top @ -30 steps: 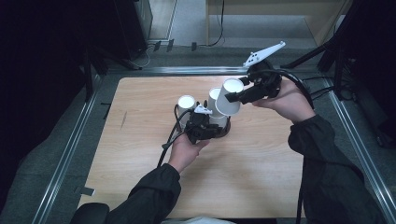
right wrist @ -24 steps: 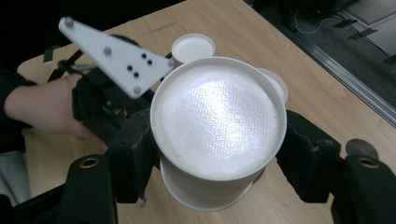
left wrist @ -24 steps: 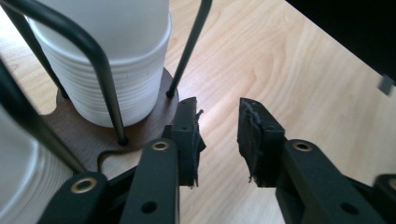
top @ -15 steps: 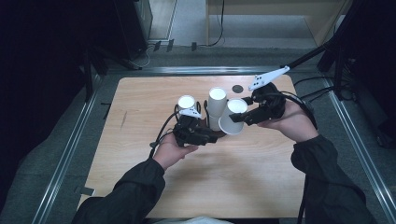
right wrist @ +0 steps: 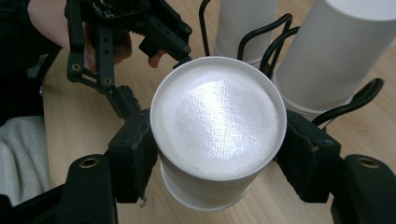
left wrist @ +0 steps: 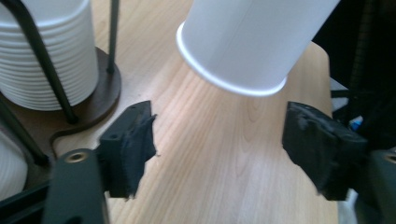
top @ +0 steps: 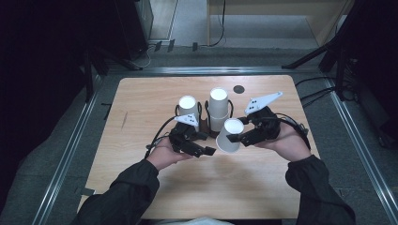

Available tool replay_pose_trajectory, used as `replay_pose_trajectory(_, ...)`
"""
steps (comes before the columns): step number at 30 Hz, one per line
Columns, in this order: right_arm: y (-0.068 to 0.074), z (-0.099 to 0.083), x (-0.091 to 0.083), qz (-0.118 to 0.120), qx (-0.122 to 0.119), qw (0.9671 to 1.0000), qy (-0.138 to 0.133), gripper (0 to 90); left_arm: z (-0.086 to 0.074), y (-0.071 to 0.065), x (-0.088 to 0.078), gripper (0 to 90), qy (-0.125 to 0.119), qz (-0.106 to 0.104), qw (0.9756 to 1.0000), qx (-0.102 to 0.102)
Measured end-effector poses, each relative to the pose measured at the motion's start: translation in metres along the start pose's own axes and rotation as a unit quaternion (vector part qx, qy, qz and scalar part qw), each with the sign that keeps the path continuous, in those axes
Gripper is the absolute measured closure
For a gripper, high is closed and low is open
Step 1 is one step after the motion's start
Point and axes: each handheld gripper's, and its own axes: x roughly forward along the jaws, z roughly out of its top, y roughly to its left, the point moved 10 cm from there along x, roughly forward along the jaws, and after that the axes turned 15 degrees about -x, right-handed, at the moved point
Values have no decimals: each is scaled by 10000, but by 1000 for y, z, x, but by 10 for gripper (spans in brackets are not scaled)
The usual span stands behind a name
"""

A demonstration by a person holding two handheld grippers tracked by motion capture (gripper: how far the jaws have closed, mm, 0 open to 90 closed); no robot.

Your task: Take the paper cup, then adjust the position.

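My right gripper (top: 233, 139) is shut on a white paper cup (top: 229, 136), held upside down and tilted just above the table; the jaws press on its sides in the right gripper view, where the cup's base (right wrist: 218, 122) faces the camera. My left gripper (top: 207, 144) sits beside it, in front of a stack of cups. Its jaws have just been opening and stand apart in the left gripper view, left gripper (left wrist: 219, 140) with bare wood between the pads. The held cup (left wrist: 252, 42) hangs just beyond them.
Two stacks of white cups (top: 188, 110) (top: 218, 107) stand in a black wire holder on a dark round base (left wrist: 103, 92) at the table's middle. A small dark disc (top: 239, 89) lies behind them. The wooden table (top: 141, 103) ends in metal rails.
The right hand has brought the cup down and toward the person, in front of the stacks. The left gripper has drawn back from the stack, and its jaws have opened.
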Motion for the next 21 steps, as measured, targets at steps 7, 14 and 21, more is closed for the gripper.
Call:
replay_pose_trajectory(7, 10, -15, 17, 187, 34, 9998, 3, 335, -6, -1, -2, 211, 41, -15, 9999, 140)
replay_pose_trajectory(14, 19, -30, 32, 337, 96, 9994, 48, 334, -14, 1, -9, 169, 33, -151, 9998, 101)
replay_pose_trajectory(21, 30, -39, 42, 547, 27, 9985, 74, 335, -17, 4, -11, 133, -8, -213, 9998, 58)
